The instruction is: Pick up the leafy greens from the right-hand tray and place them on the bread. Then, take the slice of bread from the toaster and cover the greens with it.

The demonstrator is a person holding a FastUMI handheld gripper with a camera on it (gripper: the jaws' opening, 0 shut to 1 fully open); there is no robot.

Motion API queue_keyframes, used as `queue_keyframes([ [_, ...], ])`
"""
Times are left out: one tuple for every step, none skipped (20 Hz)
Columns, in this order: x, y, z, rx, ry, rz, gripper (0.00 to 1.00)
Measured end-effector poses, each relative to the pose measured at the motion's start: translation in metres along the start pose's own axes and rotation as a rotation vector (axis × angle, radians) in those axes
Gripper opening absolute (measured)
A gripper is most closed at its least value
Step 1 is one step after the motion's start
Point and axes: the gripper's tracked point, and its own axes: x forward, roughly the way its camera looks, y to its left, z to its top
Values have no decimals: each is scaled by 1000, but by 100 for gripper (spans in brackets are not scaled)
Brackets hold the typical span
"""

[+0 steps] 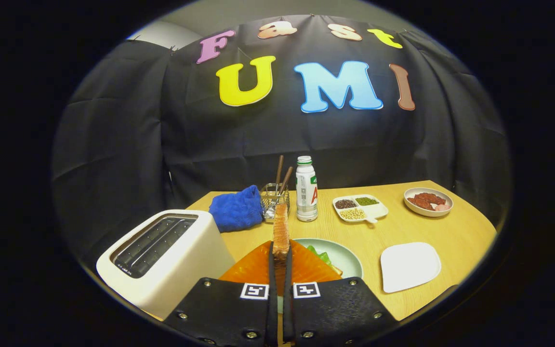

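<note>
White two-slot toaster (162, 255) at lower left, both slots empty. Centre: hand-held gripper (280, 262) pinching a toasted bread slice (281, 231) on edge, upright, above a pale green round plate (342, 254) with green leafy lettuce (322, 256). Right: white square tray (409, 266) on the wooden bench (451, 231).

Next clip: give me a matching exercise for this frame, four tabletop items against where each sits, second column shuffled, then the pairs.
Items:
1. bread slice
2. toaster
3. blue cloth
4. white square plate

Places:
A. beside the wire utensil holder
B. gripped edge-on between the fingers of the gripper
C. on bare table right of the green plate
D. left of the gripper, slots empty

Pairs: 1-B, 2-D, 3-A, 4-C
</note>
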Motion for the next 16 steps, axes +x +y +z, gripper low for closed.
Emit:
queue_keyframes([
  [3,4,-3,1,6,11,4],
  [5,9,-4,6,6,21,4],
  [8,13,-5,9,3,31,4],
  [10,15,-4,13,-6,35,4],
  [12,16,-6,16,-4,41,4],
  [14,15,-9,21,3,48,4],
  [16,15,-14,38,15,59,5],
  [16,12,-17,57,22,64,5],
  [18,5,-17,69,24,55,5],
  [19,-1,-16,74,22,48,4],
  [20,-7,-19,79,26,43,5],
  [21,-10,-20,82,31,44,5],
  [21,-13,-23,70,40,41,5],
  [21,-17,-22,48,44,33,5],
  [22,-21,-22,18,39,24,9],
  [24,-22,-22,-6,28,19,12],
])
